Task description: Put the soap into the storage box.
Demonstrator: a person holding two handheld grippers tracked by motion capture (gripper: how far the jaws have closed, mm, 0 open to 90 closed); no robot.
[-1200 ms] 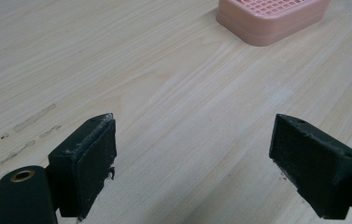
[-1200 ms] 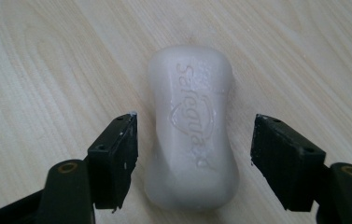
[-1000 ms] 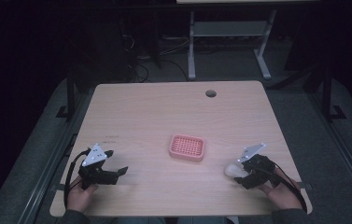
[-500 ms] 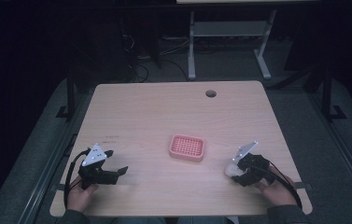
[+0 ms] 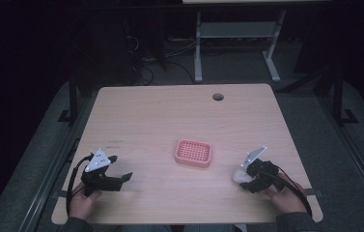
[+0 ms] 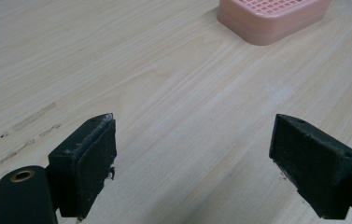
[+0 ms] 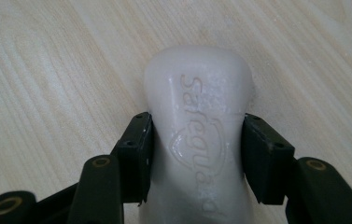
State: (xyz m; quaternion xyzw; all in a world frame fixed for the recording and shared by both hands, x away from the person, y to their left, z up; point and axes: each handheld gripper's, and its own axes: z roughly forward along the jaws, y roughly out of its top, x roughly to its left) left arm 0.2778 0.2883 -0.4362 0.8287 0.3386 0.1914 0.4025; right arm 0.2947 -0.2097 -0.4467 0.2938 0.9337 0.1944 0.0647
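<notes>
**Soap gripped, dish waiting in the middle**

In the high view, the right gripper [image 5: 245, 178] is at the near right part of the table [image 5: 160, 111], with the white soap [image 5: 239, 176] between its jaws. The pink dish [image 5: 193, 152] lies in the middle of the table, to the left of the soap and a little farther away. The left gripper [image 5: 119, 168] rests at the near left, well apart from both, and holds nothing.

In the left gripper view, the two jaws stand wide apart over bare wood. The dish [image 6: 271, 18] shows at the far right, out of reach.

In the right gripper view, the jaws are clamped on the soap [image 7: 197, 107], one pad on each long side, around its narrow waist. The bar points away from the camera and seems to lie flat on the wood.

The step in hand is, I judge, to carry the soap to the dish. The bar is smooth and may be slippery, so the grip should stay firm but without squeezing it out forward. It is better to lift straight up first, keep the bar level, move over the grid of the dish, lower until it touches, and only then open the jaws
</notes>
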